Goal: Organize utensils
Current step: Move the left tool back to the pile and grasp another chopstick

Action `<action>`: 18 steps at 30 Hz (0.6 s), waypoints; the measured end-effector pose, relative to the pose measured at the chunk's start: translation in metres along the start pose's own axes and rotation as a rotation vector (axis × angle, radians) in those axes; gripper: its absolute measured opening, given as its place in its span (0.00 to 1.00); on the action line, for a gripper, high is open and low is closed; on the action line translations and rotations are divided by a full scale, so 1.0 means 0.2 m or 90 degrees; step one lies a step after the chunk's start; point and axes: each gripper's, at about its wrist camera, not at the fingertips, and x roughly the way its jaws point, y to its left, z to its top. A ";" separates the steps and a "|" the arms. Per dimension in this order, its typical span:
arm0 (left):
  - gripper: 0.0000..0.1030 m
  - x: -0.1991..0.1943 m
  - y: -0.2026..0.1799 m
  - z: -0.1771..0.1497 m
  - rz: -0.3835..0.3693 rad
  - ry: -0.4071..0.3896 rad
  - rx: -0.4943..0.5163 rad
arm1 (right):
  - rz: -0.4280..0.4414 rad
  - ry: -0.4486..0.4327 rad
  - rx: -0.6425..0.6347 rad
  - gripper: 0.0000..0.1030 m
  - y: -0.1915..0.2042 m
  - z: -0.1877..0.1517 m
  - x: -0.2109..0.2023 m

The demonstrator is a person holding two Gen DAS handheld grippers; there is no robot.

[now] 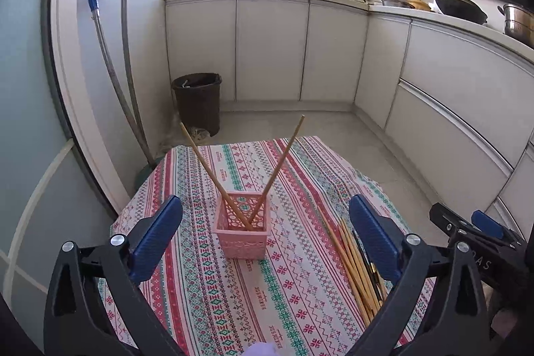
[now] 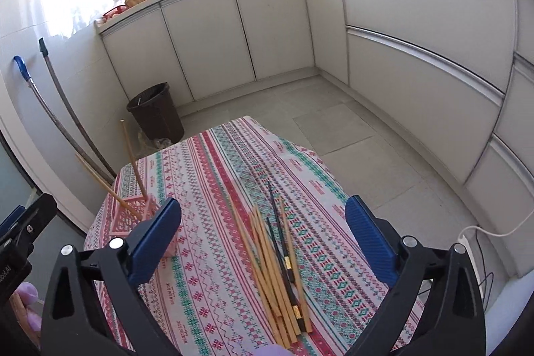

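We hold two grabbers over a little table with a striped cloth (image 1: 207, 289). Our left grabber (image 1: 265, 232) has its two blue fingers (image 1: 157, 236) spread wide apart, and nothing is between them but air. Right in front of it, in the gap between the fingers, stands a small pink basket (image 1: 242, 239) on the cloth. Two wooden sticks (image 1: 213, 175) stand in the basket; one leans to the left and one leans to the right, so they make a V shape. Beside the right finger of the left grabber lies a pile of chopsticks (image 1: 353, 266) flat on the cloth. Our right grabber (image 2: 263, 236) also has its blue fingers (image 2: 367, 239) spread wide and pinches nothing. The pile of chopsticks lies just in front of it, between its two fingers, and points away from us. Most of them are light wood, and two are dark with gold bands near the end. The fingers do not touch the pile. The pink basket peeks out just behind the left finger of the right grabber. Far past the fingers we see white cupboards (image 2: 207, 35) and a dark bin (image 2: 155, 110) on the floor.
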 end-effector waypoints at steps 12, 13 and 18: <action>0.93 0.36 -0.34 -0.18 -0.088 0.218 0.072 | -0.048 0.074 0.147 0.93 -0.62 -0.27 0.12; 0.93 0.41 -0.37 -0.20 -0.094 0.242 0.078 | -0.048 0.078 0.160 0.93 -0.67 -0.29 0.13; 0.93 0.68 -0.51 -0.26 -0.128 0.352 0.075 | -0.014 0.082 0.216 0.93 -0.82 -0.35 0.18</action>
